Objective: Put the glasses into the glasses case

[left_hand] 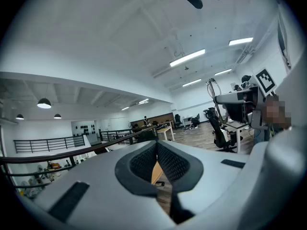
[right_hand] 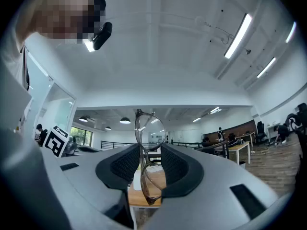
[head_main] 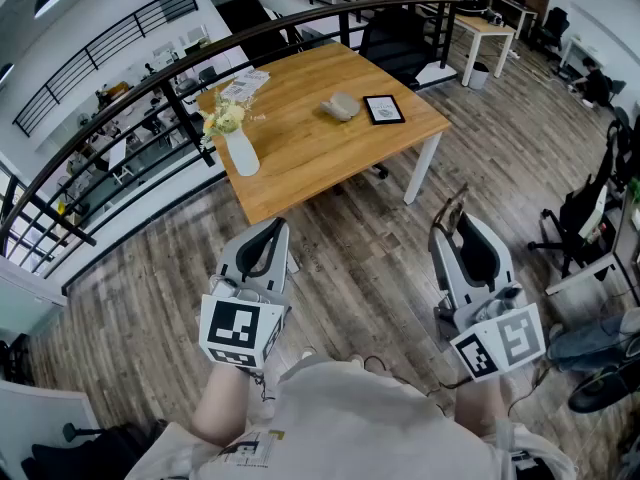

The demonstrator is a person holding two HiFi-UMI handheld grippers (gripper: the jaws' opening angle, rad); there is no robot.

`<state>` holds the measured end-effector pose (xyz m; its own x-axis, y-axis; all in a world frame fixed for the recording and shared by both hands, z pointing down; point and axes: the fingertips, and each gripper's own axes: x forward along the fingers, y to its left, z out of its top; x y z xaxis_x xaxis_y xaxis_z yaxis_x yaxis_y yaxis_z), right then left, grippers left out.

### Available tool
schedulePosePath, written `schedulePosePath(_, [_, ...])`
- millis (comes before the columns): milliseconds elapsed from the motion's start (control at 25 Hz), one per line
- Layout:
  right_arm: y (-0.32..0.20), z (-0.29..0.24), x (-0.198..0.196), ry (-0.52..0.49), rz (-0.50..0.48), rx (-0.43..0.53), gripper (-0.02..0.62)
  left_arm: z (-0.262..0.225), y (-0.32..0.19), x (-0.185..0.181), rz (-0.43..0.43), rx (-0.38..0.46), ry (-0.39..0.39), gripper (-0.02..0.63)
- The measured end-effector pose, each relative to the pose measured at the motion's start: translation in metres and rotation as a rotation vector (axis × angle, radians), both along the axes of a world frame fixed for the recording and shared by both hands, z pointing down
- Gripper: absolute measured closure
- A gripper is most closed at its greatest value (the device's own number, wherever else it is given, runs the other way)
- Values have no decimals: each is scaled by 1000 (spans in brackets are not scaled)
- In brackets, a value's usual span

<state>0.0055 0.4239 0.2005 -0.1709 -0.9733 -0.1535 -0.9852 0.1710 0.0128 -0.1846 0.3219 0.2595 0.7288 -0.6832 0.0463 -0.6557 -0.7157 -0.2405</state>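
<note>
- An open-plan office loft with a grey-brown plank floor point(head_main: 350, 258) and a curved black railing point(head_main: 180, 71). A light wooden table with white legs point(head_main: 300, 158) stands ahead.
- A soft grey-beige glasses case point(head_main: 340, 106) lies on the table toward its right corner, just beside a black-framed tablet point(head_main: 384, 109). A white vase of yellow flowers point(head_main: 241, 153) stands at the left edge.
- The thin brown-rimmed glasses with clear rounded lenses point(right_hand: 149, 128) are off the table. They stand on edge, clamped between the jaws of the right gripper point(right_hand: 146, 164).
- Both grippers are held out roughly level over the floor, short of the table.
- The left gripper point(left_hand: 156, 150) has its jaws together, with nothing between them.
</note>
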Motion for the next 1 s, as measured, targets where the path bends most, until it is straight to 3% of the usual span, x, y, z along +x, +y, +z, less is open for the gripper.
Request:
schedulePosePath(760, [-5,15,22,12,1,-6,433,6,4,12,6,-5,-9,588])
schedulePosePath(1000, [-13,20,40,-30,20,-9,433,12,-2,16,27,1,-29,588])
